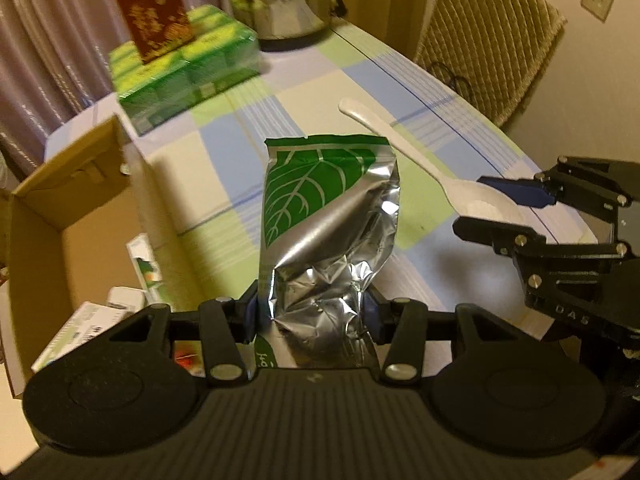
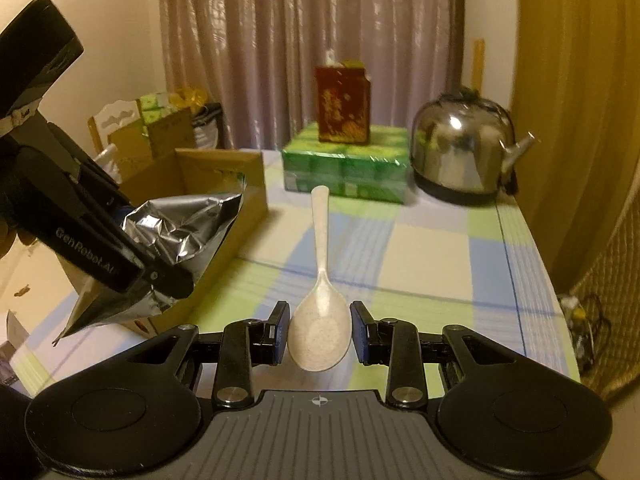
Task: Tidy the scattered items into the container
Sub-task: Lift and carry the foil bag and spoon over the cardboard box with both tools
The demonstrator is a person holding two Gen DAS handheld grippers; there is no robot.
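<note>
At bottom centre, the left gripper (image 1: 311, 314) clamps a foil pouch (image 1: 328, 216). The right gripper (image 2: 319, 332) brackets a spoon (image 2: 320, 312) bowl on the surface (image 2: 432, 248), contact unclear. Centre left stands the cardboard box (image 2: 224, 168); further back, a kettle (image 2: 460, 152).

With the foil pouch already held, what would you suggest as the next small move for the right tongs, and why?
Probably close the right tongs on the spoon: its bowl sits between the open fingers, with small gaps either side. The left tongs already grip the foil pouch beside the cardboard box.
</note>
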